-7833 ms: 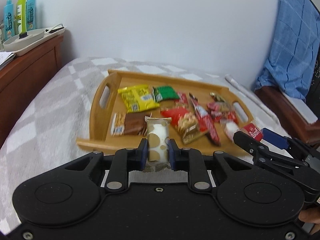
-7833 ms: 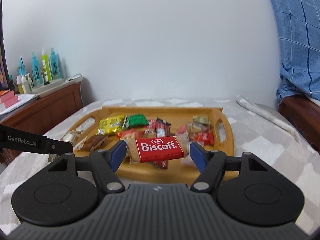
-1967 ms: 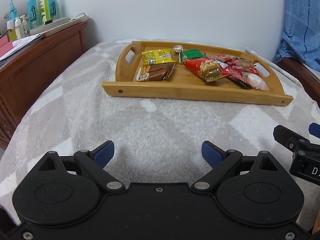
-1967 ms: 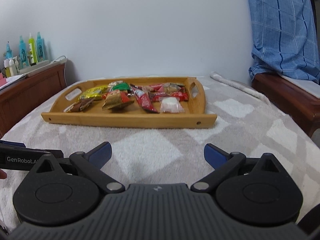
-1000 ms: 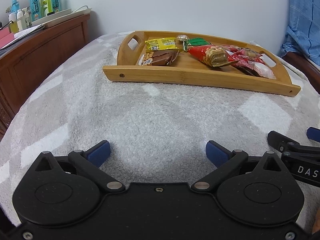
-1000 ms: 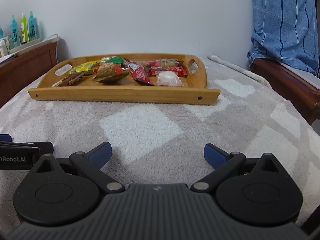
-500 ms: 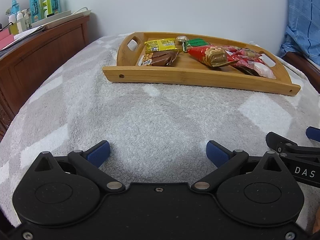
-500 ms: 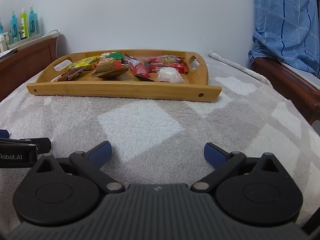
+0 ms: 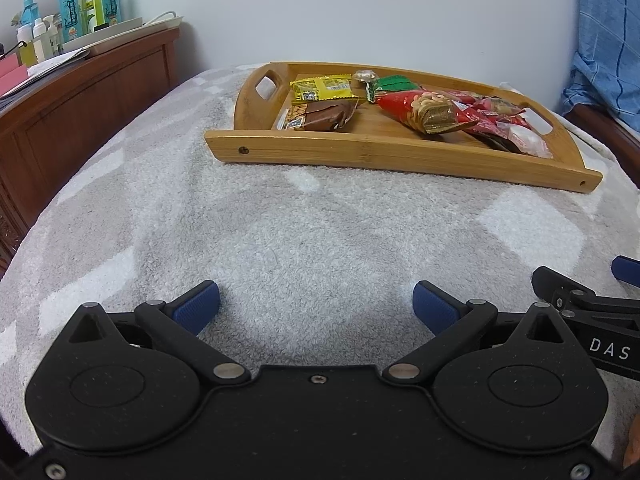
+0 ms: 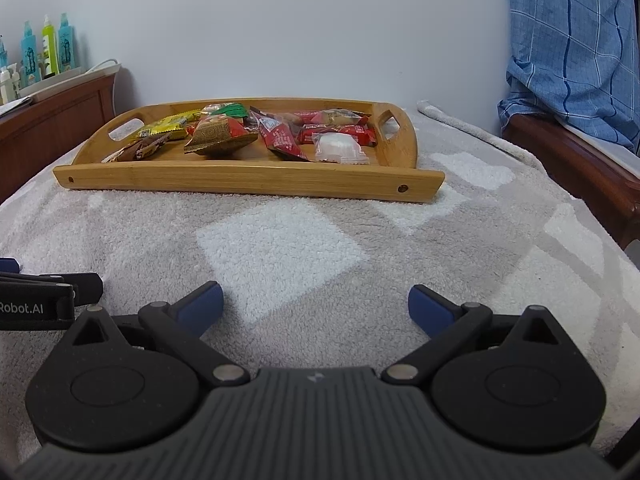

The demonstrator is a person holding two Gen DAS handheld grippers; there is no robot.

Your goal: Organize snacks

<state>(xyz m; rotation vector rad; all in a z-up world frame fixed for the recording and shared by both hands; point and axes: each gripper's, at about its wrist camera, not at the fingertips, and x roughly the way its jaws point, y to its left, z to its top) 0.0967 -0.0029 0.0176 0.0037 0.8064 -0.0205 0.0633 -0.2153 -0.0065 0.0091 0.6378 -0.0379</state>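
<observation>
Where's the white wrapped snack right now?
The white wrapped snack lies in the wooden tray at its right end, beside the red packets and near the right handle cutout.

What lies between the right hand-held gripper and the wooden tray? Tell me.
Only bare grey-and-white checked blanket lies between the right hand-held gripper and the wooden tray; the right wrist view shows no snack there.

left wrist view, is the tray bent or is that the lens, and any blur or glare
Left wrist view: lens; the fisheye bows the tray's front edge, frame sharp, faint sheen on the red nut packet. Right wrist view: the same edge looks nearly straight, even soft light, only a faint shadow under the open right tool.
</observation>
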